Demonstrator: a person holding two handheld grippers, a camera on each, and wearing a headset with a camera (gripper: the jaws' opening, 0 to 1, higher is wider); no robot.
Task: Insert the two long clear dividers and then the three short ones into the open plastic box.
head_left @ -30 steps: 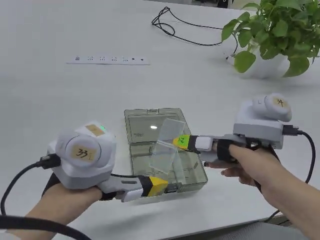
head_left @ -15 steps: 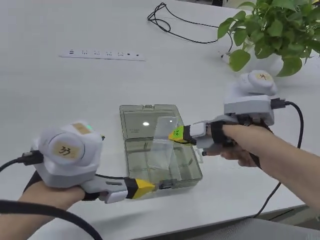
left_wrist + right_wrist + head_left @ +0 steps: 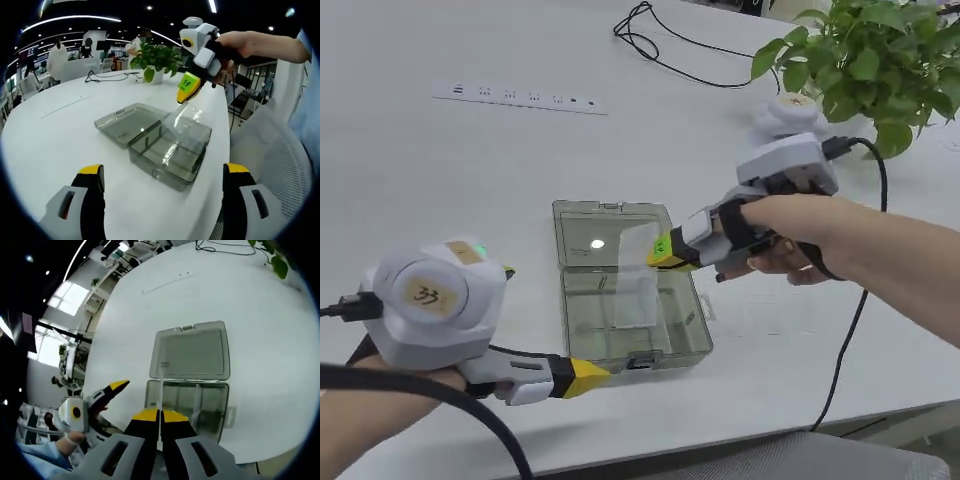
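Fingers (image 3: 146,416) of right gripper (image 3: 661,252) pinching divider (image 3: 633,290), over box (image 3: 665,356)

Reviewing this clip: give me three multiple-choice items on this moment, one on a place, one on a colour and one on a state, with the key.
1. Where is the clear divider?
A) flat on the table
B) in a gripper, at the open box
C) leaning on the plant pot
2. What colour are the jaw tips?
A) yellow
B) red
C) blue
3. How do the left gripper's jaws stand?
A) shut on the lid
B) shut on nothing
C) open

Key: 1 B, the right gripper pinches it at the box; 2 A, yellow in every view; 3 C, a wide gap between them.
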